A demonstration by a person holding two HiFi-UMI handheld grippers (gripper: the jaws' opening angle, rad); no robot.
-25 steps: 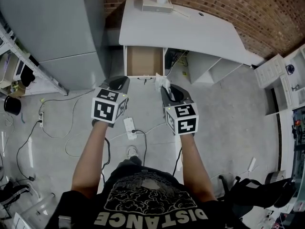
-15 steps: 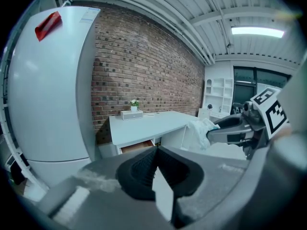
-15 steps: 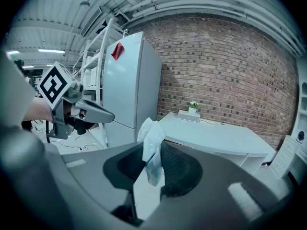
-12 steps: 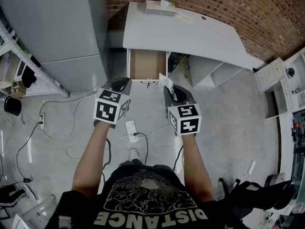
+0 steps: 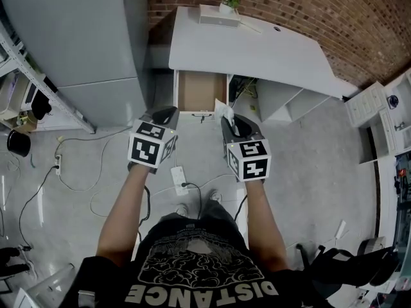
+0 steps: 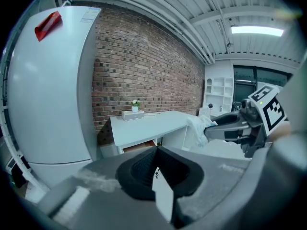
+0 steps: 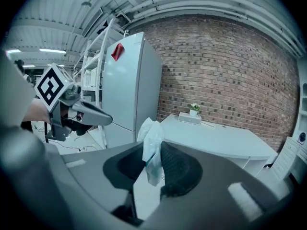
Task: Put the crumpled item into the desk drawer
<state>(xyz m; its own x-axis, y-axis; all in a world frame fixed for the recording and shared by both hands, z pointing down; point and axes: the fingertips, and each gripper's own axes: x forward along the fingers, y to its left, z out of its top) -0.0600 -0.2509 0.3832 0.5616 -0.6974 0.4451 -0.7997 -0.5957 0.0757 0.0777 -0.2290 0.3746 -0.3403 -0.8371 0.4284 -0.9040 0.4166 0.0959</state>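
Note:
A crumpled white item (image 5: 222,110) sticks up from my right gripper (image 5: 228,119), whose jaws are shut on it; in the right gripper view the item (image 7: 152,140) hangs pinched between the dark pads (image 7: 176,169). The white desk (image 5: 270,53) stands ahead by the brick wall. Its drawer (image 5: 201,90) is pulled open and shows a bare brown bottom. My right gripper hovers just short of the drawer's front right corner. My left gripper (image 5: 164,115) is level with it, left of the drawer front. In its own view the left gripper (image 6: 156,151) has its pads together on nothing.
A tall grey fridge (image 5: 77,37) stands left of the desk. A power strip (image 5: 176,176) and cables lie on the floor below the grippers. A white box (image 5: 218,19) and a small plant (image 5: 229,0) sit at the desk's back. White shelving (image 5: 376,101) is at the right.
The whole view has shifted: desk and open drawer now sit slightly lower and farther right in the head view. Both grippers keep their hold and spacing.

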